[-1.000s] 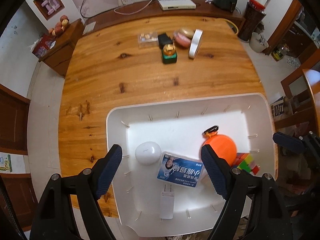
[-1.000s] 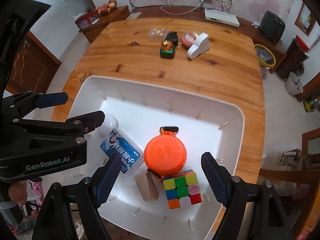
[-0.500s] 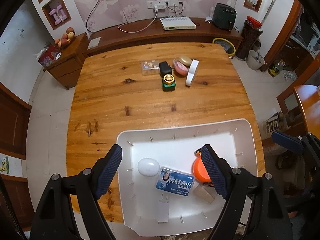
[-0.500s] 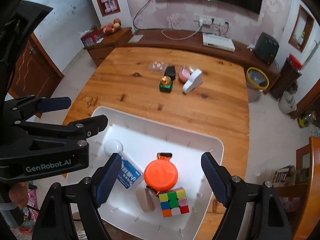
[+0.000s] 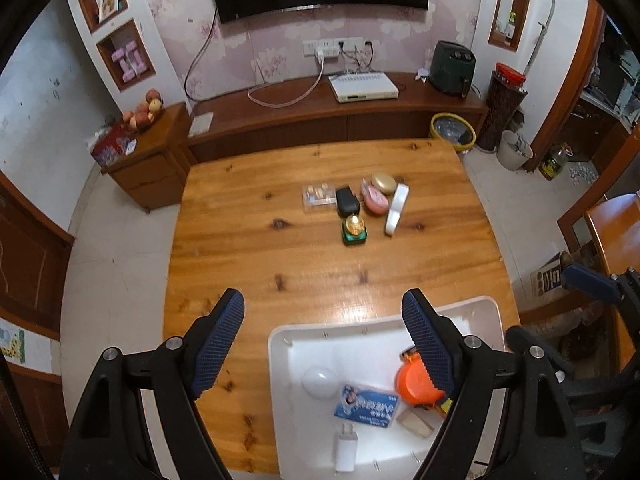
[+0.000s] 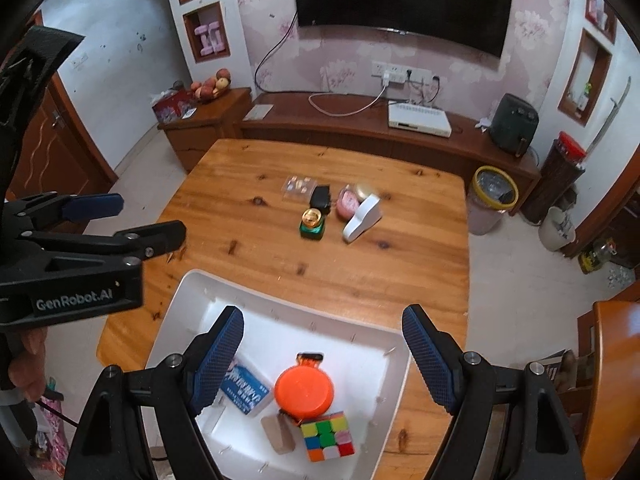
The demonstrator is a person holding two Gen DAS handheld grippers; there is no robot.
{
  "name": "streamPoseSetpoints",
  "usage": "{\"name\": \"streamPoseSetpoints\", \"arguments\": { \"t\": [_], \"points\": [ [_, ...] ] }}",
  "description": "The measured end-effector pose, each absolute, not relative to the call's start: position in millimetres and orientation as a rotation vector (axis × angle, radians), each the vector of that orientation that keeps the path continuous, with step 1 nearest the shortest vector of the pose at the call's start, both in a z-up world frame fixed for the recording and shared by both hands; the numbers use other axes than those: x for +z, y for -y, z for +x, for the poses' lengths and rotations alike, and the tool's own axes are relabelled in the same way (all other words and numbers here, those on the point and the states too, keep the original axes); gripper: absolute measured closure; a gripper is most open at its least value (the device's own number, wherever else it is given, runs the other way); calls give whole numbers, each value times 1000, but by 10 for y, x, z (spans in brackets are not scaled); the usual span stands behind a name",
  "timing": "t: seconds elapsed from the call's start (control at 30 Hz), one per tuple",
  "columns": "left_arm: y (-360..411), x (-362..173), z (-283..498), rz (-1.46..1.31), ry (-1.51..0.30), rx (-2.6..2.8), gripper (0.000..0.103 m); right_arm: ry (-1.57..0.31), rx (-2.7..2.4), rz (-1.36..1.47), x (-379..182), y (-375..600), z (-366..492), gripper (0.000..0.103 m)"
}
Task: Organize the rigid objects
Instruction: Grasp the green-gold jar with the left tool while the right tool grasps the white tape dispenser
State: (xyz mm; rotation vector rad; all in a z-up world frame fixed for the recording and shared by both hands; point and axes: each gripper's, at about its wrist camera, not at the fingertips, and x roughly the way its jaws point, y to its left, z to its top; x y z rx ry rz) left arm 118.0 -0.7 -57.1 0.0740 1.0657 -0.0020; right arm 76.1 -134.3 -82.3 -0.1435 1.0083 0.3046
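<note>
A white tray point(image 5: 490, 312) point(image 6: 188, 292) sits at the near edge of the wooden table point(image 5: 260, 264) point(image 6: 420, 264). Inside it lie an orange round case point(image 6: 303, 390) point(image 5: 410, 384), a colour cube point(image 6: 328, 436), a blue packet point(image 5: 368, 402) point(image 6: 246, 390), a white puck point(image 5: 319, 380), a white charger point(image 5: 346, 450) and a tan block point(image 6: 278, 432). Mid-table stands a cluster: a green jar with a gold lid point(image 5: 354, 230) point(image 6: 312, 224), a black box point(image 5: 347, 201), a pink case point(image 5: 375, 200), a white tape holder point(image 5: 396, 208) point(image 6: 362, 218) and a clear box point(image 5: 319, 196). Both my left gripper point(image 5: 323, 344) and right gripper point(image 6: 323, 344) hang open and empty, high above the tray.
A low wooden cabinet point(image 5: 340, 120) with a white set-top box point(image 5: 363, 87) runs along the far wall under a television point(image 6: 404, 0). A yellow-rimmed bin point(image 6: 494, 192) stands right of the table. A hand point(image 6: 24, 360) holds the left gripper's body point(image 6: 72, 264).
Both grippers have risen and tipped upward, so the tray shrank toward the bottom of each view and the far wall and television came into sight. Jaws stayed open.
</note>
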Motion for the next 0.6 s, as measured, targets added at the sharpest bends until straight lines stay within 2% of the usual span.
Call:
{"name": "streamPoseSetpoints", "arguments": {
  "t": [0.3,0.47,0.6],
  "points": [
    [10,-402,1617,80,-1030,-28,18,-944,198,-117,-456,1507,1199,21],
    [75,-576,1960,78,-1050,-50,18,-960,145,-46,-437,1604,1635,21],
    [113,-883,2212,63,-1085,-60,18,-1019,105,50,-632,1672,2069,21]
  ]
}}
